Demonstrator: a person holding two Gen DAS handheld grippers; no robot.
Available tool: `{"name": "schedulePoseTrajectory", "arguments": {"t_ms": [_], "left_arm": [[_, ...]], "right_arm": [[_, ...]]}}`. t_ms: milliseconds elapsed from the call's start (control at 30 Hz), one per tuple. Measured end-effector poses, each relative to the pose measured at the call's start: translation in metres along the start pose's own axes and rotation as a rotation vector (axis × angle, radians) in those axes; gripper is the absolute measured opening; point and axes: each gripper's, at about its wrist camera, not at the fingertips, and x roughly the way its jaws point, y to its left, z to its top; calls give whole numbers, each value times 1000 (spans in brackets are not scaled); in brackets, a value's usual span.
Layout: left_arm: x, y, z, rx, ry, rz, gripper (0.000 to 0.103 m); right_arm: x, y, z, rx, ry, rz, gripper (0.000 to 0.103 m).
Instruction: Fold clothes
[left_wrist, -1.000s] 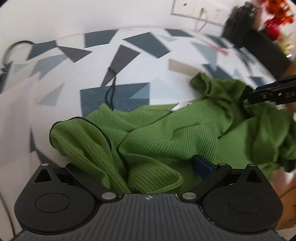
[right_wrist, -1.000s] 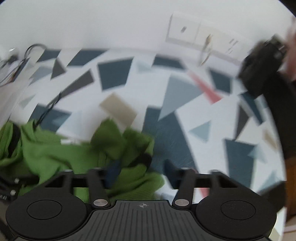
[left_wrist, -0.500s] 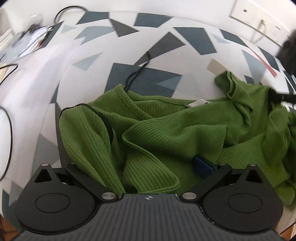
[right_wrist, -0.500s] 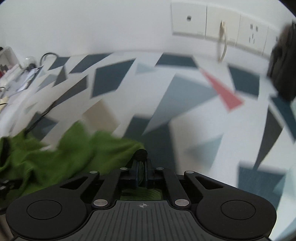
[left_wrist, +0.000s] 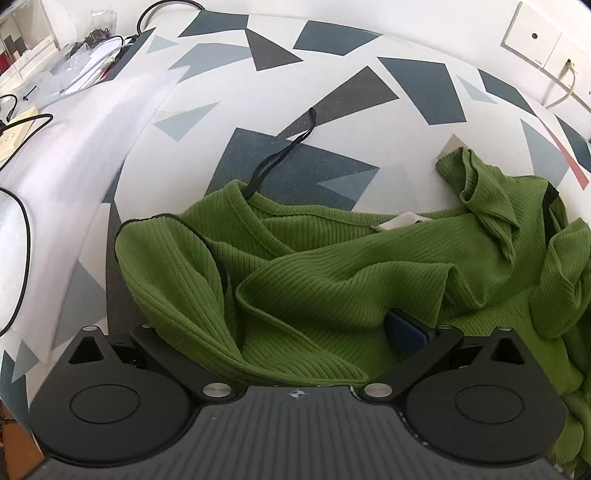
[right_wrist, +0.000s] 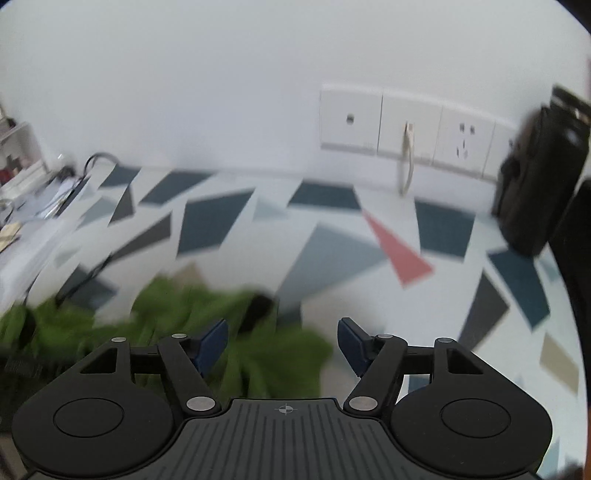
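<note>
Left tongs spread, one pad buried under the crumpled green top. Right tongs spread above its motion-blurred edge.

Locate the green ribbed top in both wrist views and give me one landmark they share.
Left wrist: the green ribbed top fills the centre and right, crumpled on the patterned table, draped over the left gripper.
Right wrist: the same top, blurred, sits lower left, partly between the open fingers of the right gripper.
Shared landmark: the white wall socket plate with a cable plugged in.
</note>
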Motion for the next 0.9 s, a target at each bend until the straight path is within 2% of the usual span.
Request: {"name": "schedulePoseTrajectory", "arguments": {"t_ms": [133,233,333,433,500,533,833,900], "left_arm": [[1,-1,1,31,-6,-11,103],[1,-1,2,57,-11,-22,103],[2,-1,3,83,-15,-34,103],[2,-1,4,110,-20,-45,103],[3,-2,5,121,-24,-50,103],[3,-3,6,124,-26,-52,103],[7,-8,13,150,-45,-65,103],[8,-9,15,156,-50,-68,103]], "right_arm": [[7,4,-31,8,70,9,63],[19,5,-43,35,103,15,54],[27,4,-49,56,115,19,38],[35,-1,-44,55,99,-16,35],[40,-3,-40,47,88,-54,27],[42,-5,-39,46,85,-67,20],[57,-20,-28,47,67,-149,19],[51,-19,-28,37,57,-168,25]]}}
